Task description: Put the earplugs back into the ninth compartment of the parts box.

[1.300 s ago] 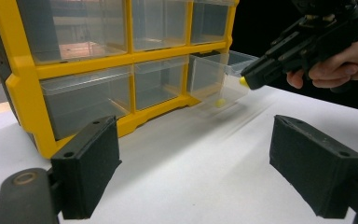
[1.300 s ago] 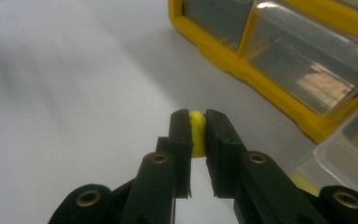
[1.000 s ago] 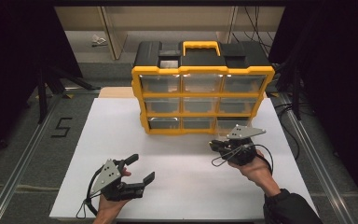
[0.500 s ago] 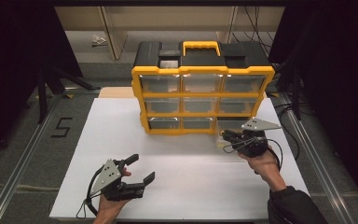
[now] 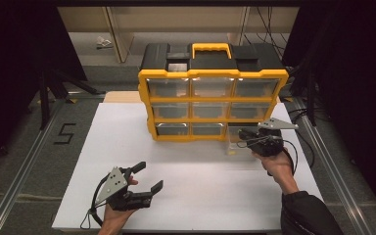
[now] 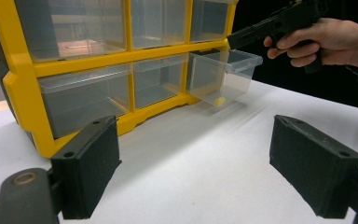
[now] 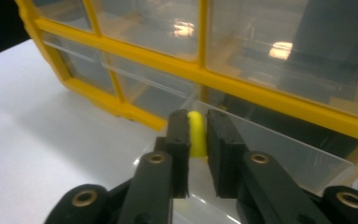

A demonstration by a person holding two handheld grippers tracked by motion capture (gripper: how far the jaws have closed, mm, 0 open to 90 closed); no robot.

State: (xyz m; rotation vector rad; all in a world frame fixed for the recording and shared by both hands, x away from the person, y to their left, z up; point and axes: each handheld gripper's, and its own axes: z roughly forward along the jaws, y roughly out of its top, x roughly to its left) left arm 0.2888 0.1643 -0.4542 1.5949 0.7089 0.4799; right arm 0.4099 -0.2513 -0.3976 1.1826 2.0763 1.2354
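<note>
A yellow-and-black organizer (image 5: 213, 100) with clear drawers stands at the back of the white board. Its bottom right drawer (image 5: 235, 142) is pulled out. A small yellow piece (image 5: 231, 152) lies on that drawer's floor (image 6: 219, 100). My right gripper (image 5: 242, 133) hovers over the drawer's rim, and its jaws have just been opening to a narrow gap. In the right gripper view the yellow piece (image 7: 196, 133) shows through that gap, below the right gripper (image 7: 196, 126), not pressed by the pads. My left gripper (image 5: 150, 176) rests near the front edge, wide open with nothing in it (image 6: 193, 168).
The white board (image 5: 127, 147) lies on a dark table with metal rails along both sides. A "5" mark (image 5: 64, 133) sits left of the board. The other drawers of the organizer (image 6: 18, 79) are pushed in.
My right hand has moved right and a little toward the organizer, and its jaws have parted slightly. The left hand has stayed put.
</note>
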